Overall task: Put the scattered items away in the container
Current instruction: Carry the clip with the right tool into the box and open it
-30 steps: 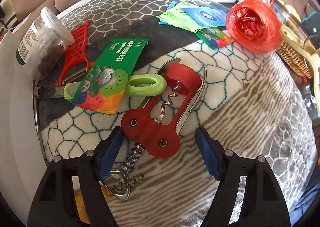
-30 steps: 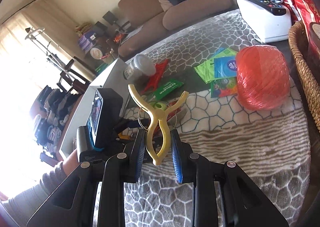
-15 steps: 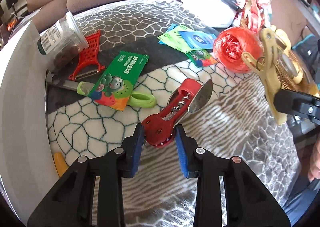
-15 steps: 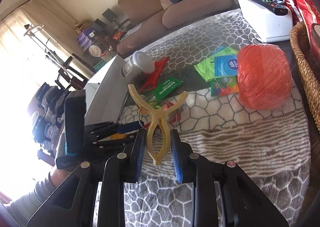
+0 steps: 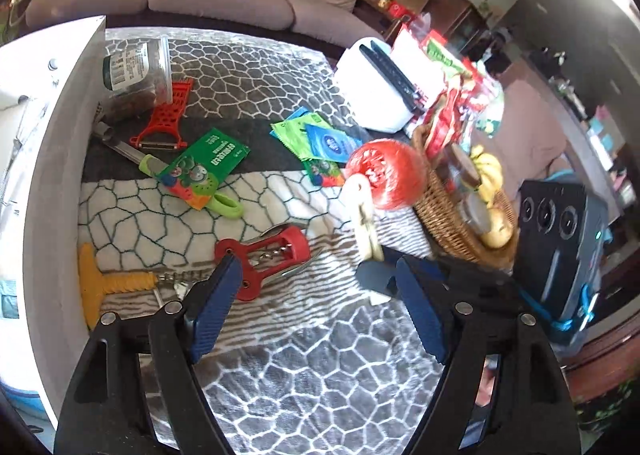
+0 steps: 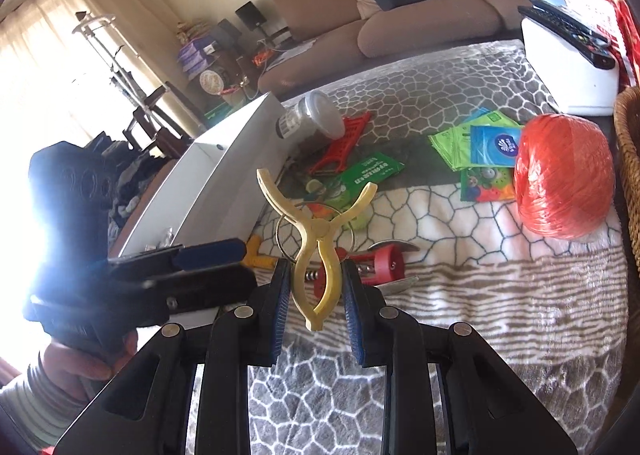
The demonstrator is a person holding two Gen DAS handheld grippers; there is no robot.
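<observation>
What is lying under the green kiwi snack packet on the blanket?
A tool with a lime-green handle lies under the green packet; its metal shaft sticks out on the far side toward the jar. The middle of the tool is covered by the packet.

A patterned grey-and-cream blanket [image 5: 280, 355] covered the counter. On it lay a red corkscrew [image 5: 268, 255], a yellow-handled corkscrew [image 5: 104, 283], a red peeler [image 5: 168, 115], green snack packets [image 5: 204, 163], an orange twine ball [image 5: 388, 175], a wicker basket [image 5: 452, 223] and a white box [image 6: 224, 167].

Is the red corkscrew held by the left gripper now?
No, the red corkscrew lies on the blanket while the opening left gripper has nothing between its pads.
</observation>
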